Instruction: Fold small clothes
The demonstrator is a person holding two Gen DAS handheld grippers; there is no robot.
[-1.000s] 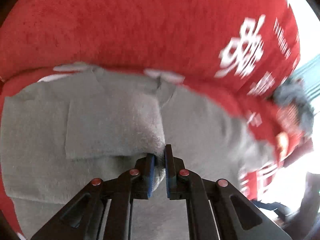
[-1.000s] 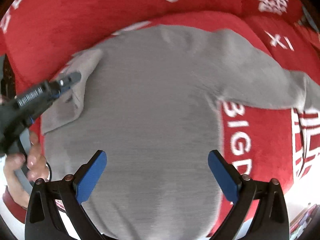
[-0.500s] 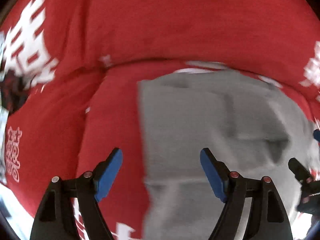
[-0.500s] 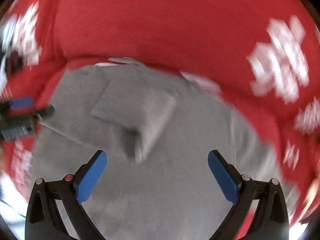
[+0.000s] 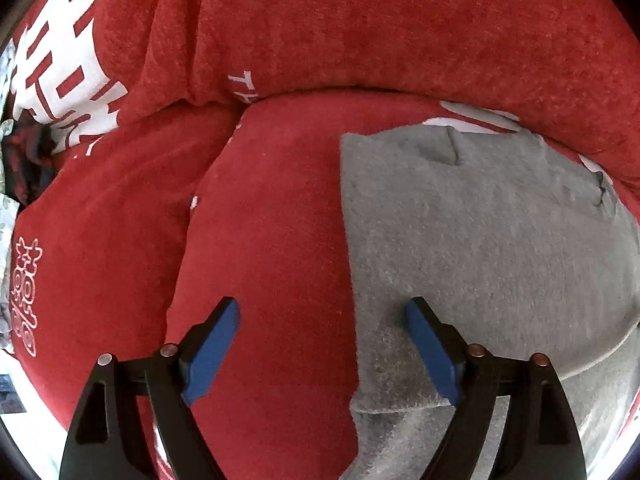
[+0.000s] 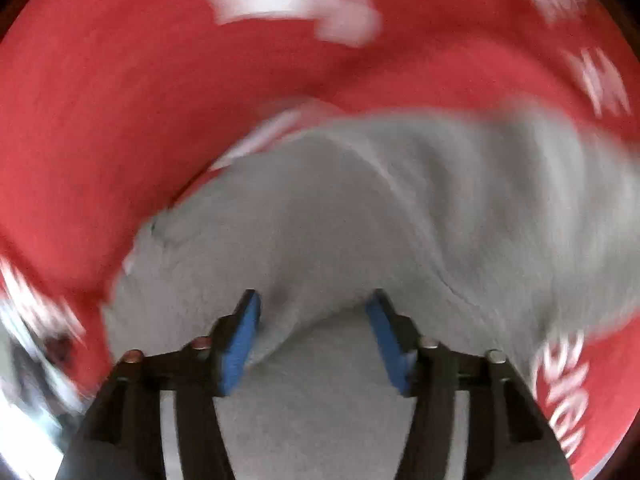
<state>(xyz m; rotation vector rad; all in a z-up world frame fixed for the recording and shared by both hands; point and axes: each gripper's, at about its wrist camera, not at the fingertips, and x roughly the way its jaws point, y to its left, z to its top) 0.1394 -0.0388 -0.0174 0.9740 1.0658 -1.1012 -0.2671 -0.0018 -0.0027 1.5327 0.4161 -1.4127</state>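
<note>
Here: red blanket with white print covers whole surface. Grey garment lies flat on it, right of centre, left edge folded straight. Left gripper just opened, jaws wide, nothing between, straddling garment's left edge. Right gripper closing, grey fabric ridge between blue pads; contact unclear through blur.

Your left wrist view is sharp and evenly daylit, with soft shadows in the folds of the red blanket. Your right wrist view is heavily motion-blurred, its white lettering smeared. Both bend strongly at the rim, fade to black corners, and glare white at bottom left.
</note>
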